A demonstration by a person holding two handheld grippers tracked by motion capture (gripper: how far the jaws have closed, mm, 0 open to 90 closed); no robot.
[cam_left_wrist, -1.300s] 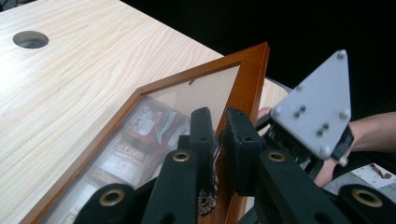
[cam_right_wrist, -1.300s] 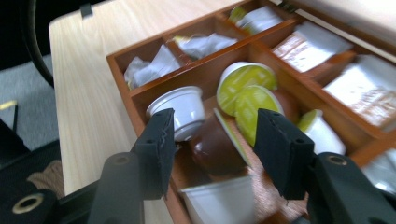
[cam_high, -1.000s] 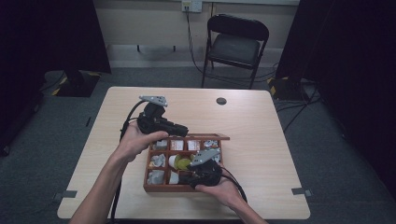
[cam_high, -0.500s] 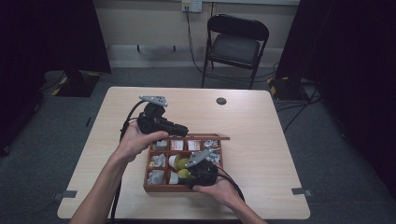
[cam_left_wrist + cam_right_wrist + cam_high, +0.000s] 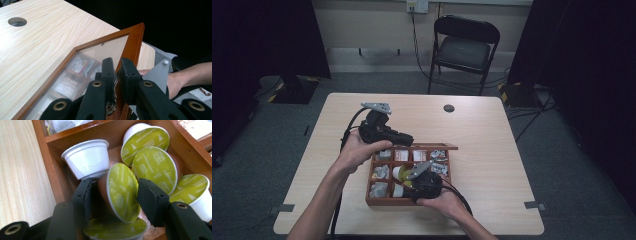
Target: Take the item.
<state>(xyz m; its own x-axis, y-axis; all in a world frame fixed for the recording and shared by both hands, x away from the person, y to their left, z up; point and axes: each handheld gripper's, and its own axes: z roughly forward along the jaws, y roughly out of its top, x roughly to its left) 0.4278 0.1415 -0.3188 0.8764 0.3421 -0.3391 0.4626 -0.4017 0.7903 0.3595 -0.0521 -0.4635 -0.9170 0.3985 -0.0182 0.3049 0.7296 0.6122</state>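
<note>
A wooden compartment box lies on the table with its glass lid raised. My left gripper is shut on the lid's wooden frame and holds it up; in the high view that gripper is at the box's far left corner. My right gripper reaches into the capsule compartment. Its jaws have just been opening, and a brown capsule with a green foil top stands on edge between them, with small gaps at the pads. In the high view the right gripper is over the yellow-green capsules.
More green-topped capsules and an upturned white one crowd the same compartment, close to its wooden wall. Other compartments hold sachets. A cable hole is in the tabletop. A folding chair stands behind the table.
The right gripper has edged slightly left inside the box. The left gripper and the raised lid have stayed still.
</note>
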